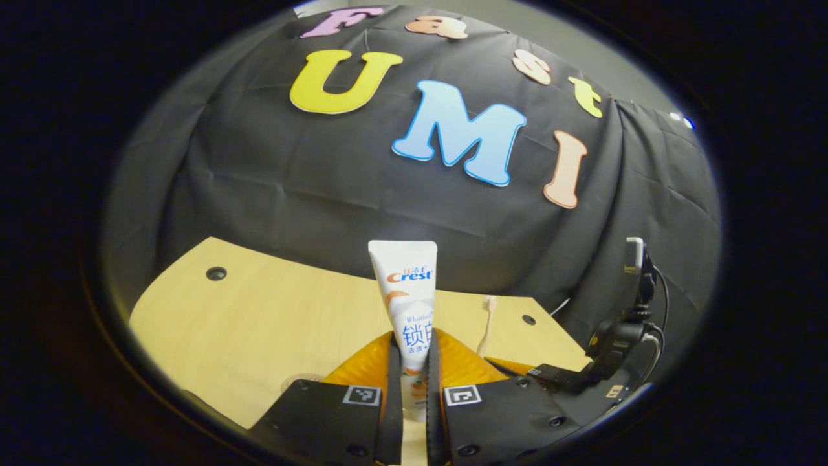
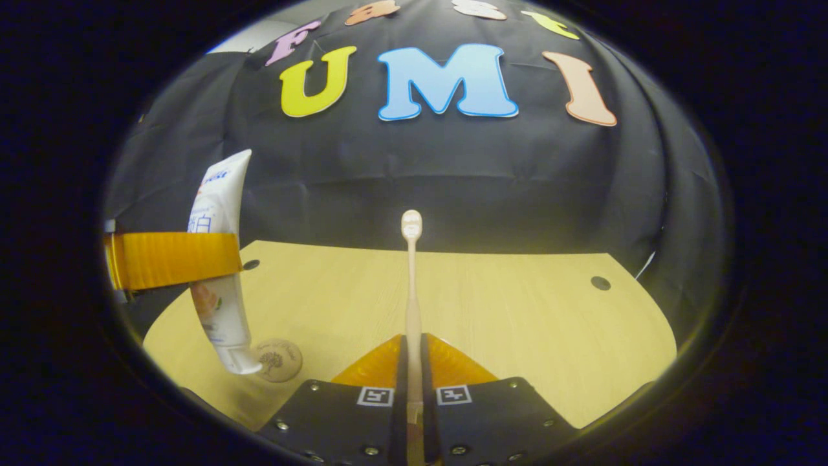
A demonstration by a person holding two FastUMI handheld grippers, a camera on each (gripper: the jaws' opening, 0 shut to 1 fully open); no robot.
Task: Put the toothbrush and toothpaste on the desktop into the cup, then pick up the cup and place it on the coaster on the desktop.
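- in the left gripper view the left gripper [image 1: 414, 388] sits at the bottom centre, its fingers [image 1: 392, 388] pinching the toothpaste [image 1: 406, 291], which stands upright between them with its flat crimped end up and rises over the counter [image 1: 259, 323].
- in the right gripper view the right gripper [image 2: 413, 388] is at the bottom centre, its fingers [image 2: 400, 382] pressed on the handle of the toothbrush [image 2: 412, 285]; the brush stands upright, head at the top, against the black wall.
- the counter's far edge runs along the foot of the black wall in both views; its left corner curves away at the middle left of the left gripper view.
- open wood lies wide on the left of the left gripper view and on the right of the right gripper view.
- small dark holes [image 1: 216, 273] dot the counter near its far edge.
- the coaster [image 2: 279, 360], a round tan disc, lies flat on the counter at the lower left of the right gripper view, just under the toothpaste's cap end.
- at the left of that view the other gripper's orange finger crosses the tube, which hangs cap down, clear of the counter.
- at the right of the left gripper view the other gripper's black body and cables stand, with the toothbrush just left of them.
- the tube reads "crest" in red and blue, with chinese characters lower down; smaller print is too fine to read.
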